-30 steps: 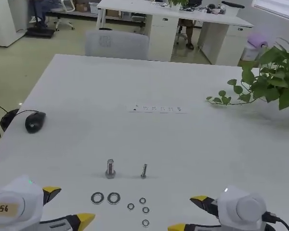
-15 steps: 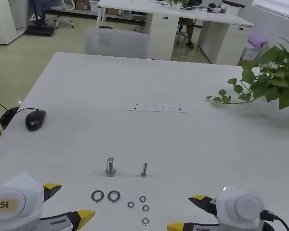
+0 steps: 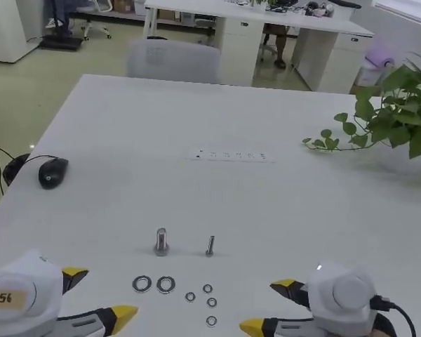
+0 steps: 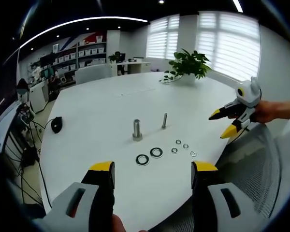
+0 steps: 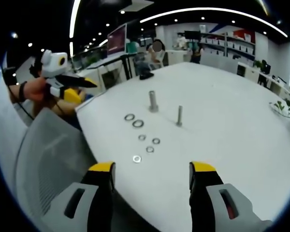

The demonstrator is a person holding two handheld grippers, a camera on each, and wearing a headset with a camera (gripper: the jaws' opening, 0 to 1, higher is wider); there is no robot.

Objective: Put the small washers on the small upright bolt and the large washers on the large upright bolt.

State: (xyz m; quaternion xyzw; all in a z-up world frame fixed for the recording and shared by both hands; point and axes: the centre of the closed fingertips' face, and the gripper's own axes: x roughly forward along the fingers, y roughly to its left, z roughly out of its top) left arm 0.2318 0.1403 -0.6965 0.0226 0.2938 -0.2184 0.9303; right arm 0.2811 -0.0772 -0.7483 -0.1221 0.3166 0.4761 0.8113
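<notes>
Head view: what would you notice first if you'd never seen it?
Two upright bolts, the large bolt and small bolt, stand low and centre with loose washers scattered just in front. Yellow-tipped grippers, left gripper and right gripper, hang open at the bottom corners. A leafy plant sits far right.

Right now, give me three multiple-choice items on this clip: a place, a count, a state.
1. Where are the two large steel washers?
A) flat on the white tabletop, nearer the person than the thick steel upright bolt
B) threaded on that bolt
C) in a gripper
2. How many small steel washers lie loose?
A) two
B) four
C) six
3. The yellow-tipped left gripper and right gripper are:
A) both shut
B) one shut
C) both open, empty
1 A: they lie flat, the bolt bare.
2 B: four small rings near the thin steel upright bolt.
3 C: jaws stand apart in both gripper views.
</notes>
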